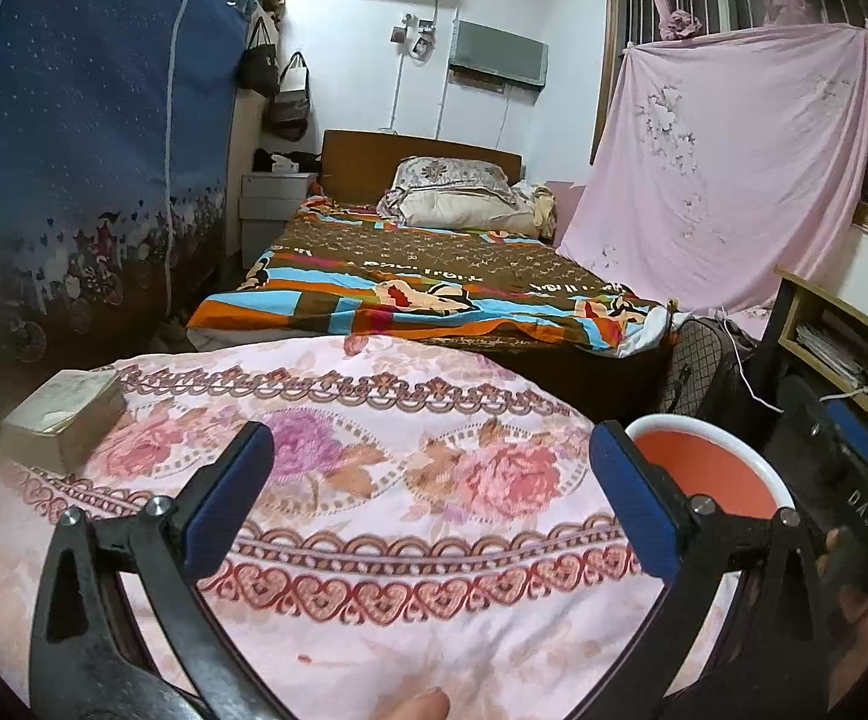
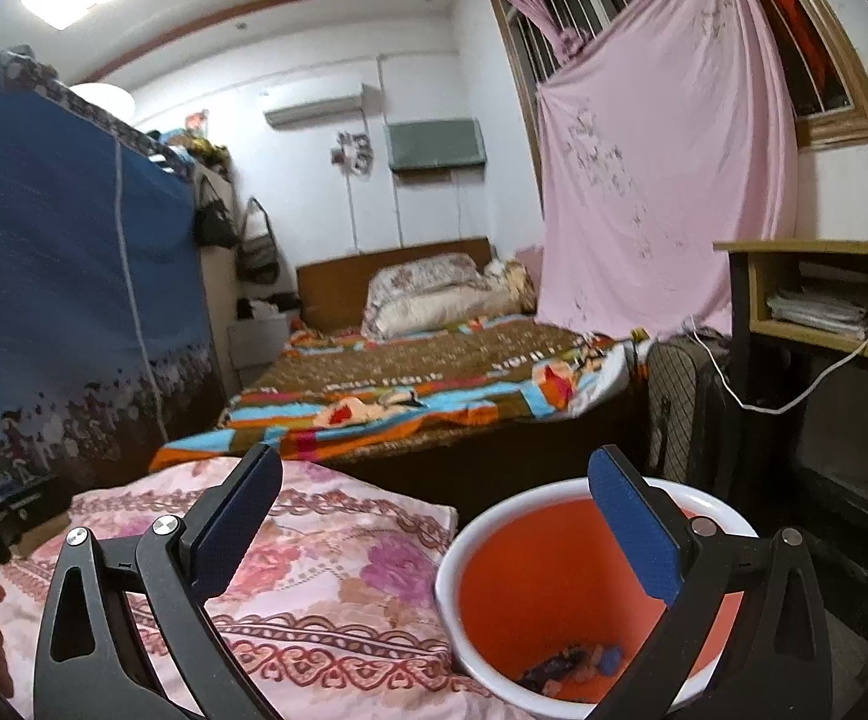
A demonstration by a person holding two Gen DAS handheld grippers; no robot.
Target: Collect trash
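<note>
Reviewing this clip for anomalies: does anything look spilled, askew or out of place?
Nothing stands out. The bin stands upright beside the floral cloth, with small bits of trash inside it. Both grippers, left and right, are open and empty.

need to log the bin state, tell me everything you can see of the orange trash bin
The trash bin is a round, open-topped container that looks like plastic, orange inside with a white rim. It stands upright beside the floral cloth-covered surface, right at its edge. At its bottom lie a few small items, blue, dark and pinkish, too blurred to identify. The right gripper hangs over it with jaws spread and empty, one finger crossing its rim in view.
</note>
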